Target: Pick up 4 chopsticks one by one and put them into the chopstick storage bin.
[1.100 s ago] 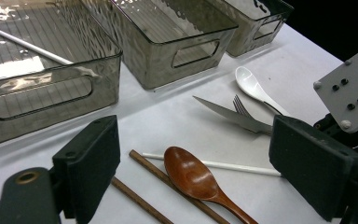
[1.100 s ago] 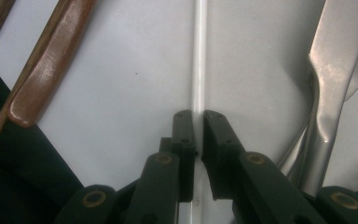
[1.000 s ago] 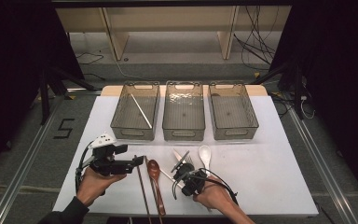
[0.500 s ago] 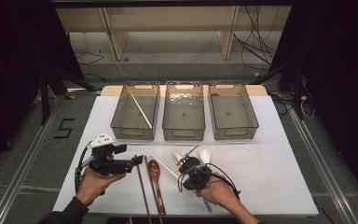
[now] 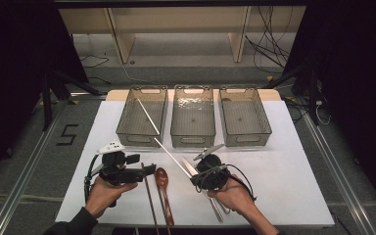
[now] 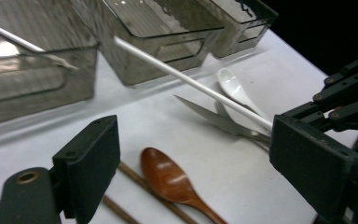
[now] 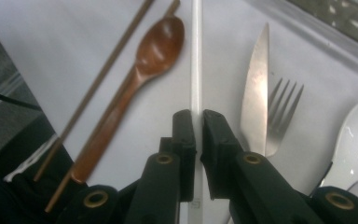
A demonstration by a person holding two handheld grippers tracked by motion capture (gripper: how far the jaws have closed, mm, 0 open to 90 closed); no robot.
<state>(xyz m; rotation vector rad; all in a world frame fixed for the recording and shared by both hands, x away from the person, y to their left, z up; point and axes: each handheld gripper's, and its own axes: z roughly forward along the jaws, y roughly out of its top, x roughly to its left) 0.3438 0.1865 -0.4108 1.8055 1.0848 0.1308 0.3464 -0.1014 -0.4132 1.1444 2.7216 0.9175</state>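
Note:
My right gripper (image 7: pixel 198 119) is shut on a white chopstick (image 7: pixel 196 56), which it holds above the table. In the high view that chopstick (image 5: pixel 174 156) slants up and left from the right gripper (image 5: pixel 196 178) toward the left bin (image 5: pixel 127 132). A second white chopstick (image 5: pixel 147 116) lies in that bin. My left gripper (image 5: pixel 152 169) stands open, with nothing between its fingers, beside a brown wooden spoon (image 5: pixel 162 180). In the left gripper view the held chopstick (image 6: pixel 191 84) crosses above a knife (image 6: pixel 205 112) and a white spoon (image 6: pixel 233 88).
Three clear grey bins stand in a row at the back: the left one, a middle one (image 5: pixel 193 139) and a right one (image 5: pixel 247 139). Brown chopsticks (image 7: pixel 116 51), the wooden spoon (image 7: pixel 154 51), the knife (image 7: pixel 256 93), a fork (image 7: pixel 279 109) and the white spoon (image 7: pixel 354 140) lie on the white table (image 5: pixel 284 186).
The right gripper has risen and shifted right and nearer with the white chopstick in it, lifting it off the table. The left gripper has stayed put.

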